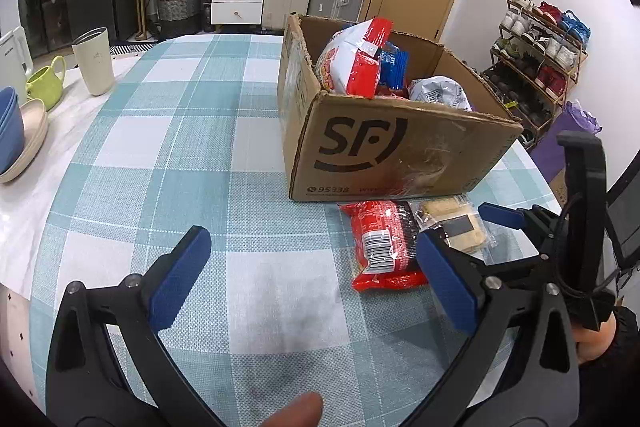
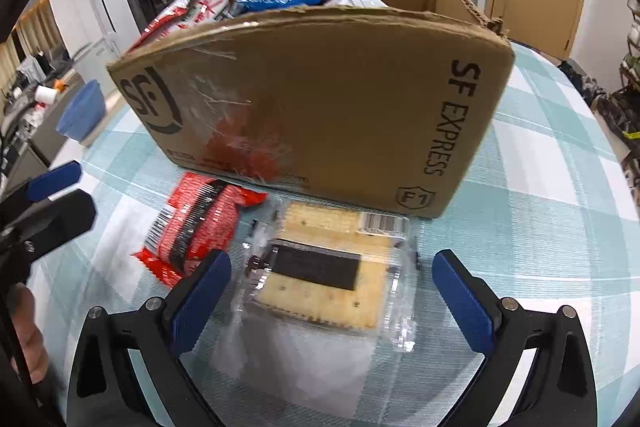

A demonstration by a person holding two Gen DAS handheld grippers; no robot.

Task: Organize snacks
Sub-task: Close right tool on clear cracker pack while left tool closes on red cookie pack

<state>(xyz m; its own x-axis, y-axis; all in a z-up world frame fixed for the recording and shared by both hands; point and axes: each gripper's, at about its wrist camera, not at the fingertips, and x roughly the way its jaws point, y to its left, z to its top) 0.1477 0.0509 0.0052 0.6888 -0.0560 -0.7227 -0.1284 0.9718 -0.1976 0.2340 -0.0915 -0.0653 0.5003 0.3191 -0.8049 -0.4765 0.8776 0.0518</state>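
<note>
An open cardboard SF box (image 1: 400, 147) (image 2: 320, 107) stands on the checked tablecloth. It holds a red-and-white bag (image 1: 356, 59), a blue pack (image 1: 394, 67) and a silver bag (image 1: 440, 91). In front of the box lie a red snack packet (image 1: 380, 247) (image 2: 200, 223) and, to its right, a clear-wrapped cracker pack (image 1: 460, 223) (image 2: 320, 291). My right gripper (image 2: 330, 265) is open, its fingers straddling the cracker pack without touching it. My left gripper (image 1: 312, 247) is open over bare cloth, its right finger just beside the red packet.
At the table's left edge stand a cream cup (image 1: 94, 61), a green mug (image 1: 46, 81) and stacked bowls (image 1: 16, 135). A shoe rack (image 1: 540, 59) stands beyond the right edge, and a blue bin (image 2: 82, 111) sits off the table. A person's hand (image 2: 28, 343) holds the left gripper.
</note>
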